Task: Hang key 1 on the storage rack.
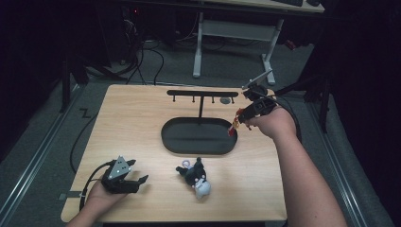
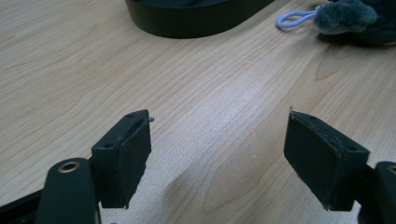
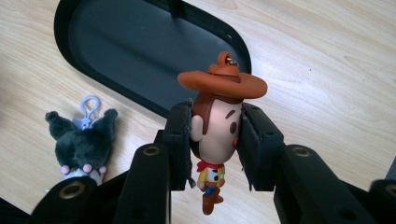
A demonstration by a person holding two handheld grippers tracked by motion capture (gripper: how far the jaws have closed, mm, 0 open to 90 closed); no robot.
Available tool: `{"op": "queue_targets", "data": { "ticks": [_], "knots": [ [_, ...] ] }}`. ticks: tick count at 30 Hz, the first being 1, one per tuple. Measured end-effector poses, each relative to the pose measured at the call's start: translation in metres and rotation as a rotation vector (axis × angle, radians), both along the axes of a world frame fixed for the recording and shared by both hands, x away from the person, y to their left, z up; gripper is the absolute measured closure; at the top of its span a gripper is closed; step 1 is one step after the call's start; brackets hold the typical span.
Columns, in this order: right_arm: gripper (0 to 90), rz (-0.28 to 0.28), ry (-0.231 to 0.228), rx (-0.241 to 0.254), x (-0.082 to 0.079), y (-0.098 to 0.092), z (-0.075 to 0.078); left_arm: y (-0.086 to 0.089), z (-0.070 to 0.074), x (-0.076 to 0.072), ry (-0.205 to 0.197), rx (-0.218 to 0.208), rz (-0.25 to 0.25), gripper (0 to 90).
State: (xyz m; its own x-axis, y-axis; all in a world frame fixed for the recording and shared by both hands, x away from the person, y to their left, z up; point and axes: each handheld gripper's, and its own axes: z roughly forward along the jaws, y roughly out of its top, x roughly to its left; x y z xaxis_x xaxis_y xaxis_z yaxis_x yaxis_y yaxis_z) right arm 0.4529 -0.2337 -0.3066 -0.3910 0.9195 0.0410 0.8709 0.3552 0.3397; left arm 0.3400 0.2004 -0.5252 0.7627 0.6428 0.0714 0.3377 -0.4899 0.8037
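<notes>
1. Right gripper, at about two o'clock on the light wooden table in the high view, is clamped on the head of a small plastic cowboy keychain figure with a brown hat.
2. Left gripper rests at seven o'clock with its jaws wide apart and nothing between them.
3. That figure hangs just above the right end of the black oval metal tray, below the black T-shaped hook rack.
4. Risk: the pads pinch a rounded head, so the figure could twist or slip out and drop.
5. Its long axis runs across the jaws, hat and metal ring pointing away from the camera, boots toward it.
6. A grey plush keychain lies at six o'clock.
</notes>
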Motion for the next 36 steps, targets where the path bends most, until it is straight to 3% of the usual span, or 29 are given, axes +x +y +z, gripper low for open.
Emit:
{"op": "queue_targets", "data": {
  "ticks": [23, 36],
  "knots": [
    [66.5, 0.009, -0.022, -0.013, 0.024, 0.014, 0.019, 0.001, -0.001, 0.001, -0.001, -0.004, 0.000, 23.6],
    [66.5, -0.029, -0.044, -0.003, 0.042, 0.007, 0.011, 0.003, -0.001, 0.001, 0.004, -0.003, 0.007, 23.6]
  ]
}}
